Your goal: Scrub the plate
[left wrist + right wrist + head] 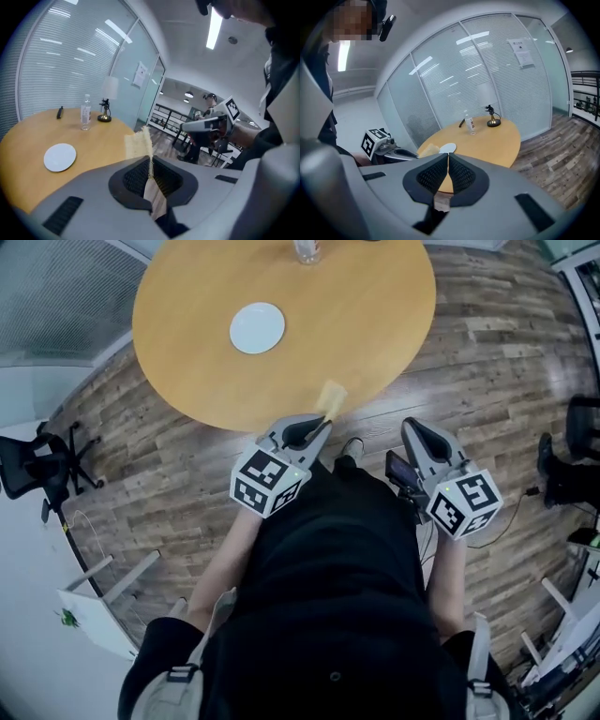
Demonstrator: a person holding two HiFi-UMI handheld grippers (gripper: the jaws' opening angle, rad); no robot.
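Dark-clad torso of the person fills the lower head view, with a pair of tongs held out ahead on each side; left tongs are clamped on a thin yellow sponge, seen edge-on between the jaws in the left gripper view, its free part standing out past the tips; in the head view the sponge's long axis runs along the line of the tongs, away from the person and slightly right, its far end over the near rim of the round wooden desk; right tongs have their jaws pressed together with nothing between them, held over the wood-plank floor just short of the desk; white plate lies flat and face up on the desk, left of its centre; being round, it shows no long axis and no heading; it lies beyond the left tongs and to their left, well apart from the sponge and farther still from the right tongs; neither pair touches it; clear bottle stands upright at the far edge of the desk, well apart from the plate; black office chair stands on the floor at the left
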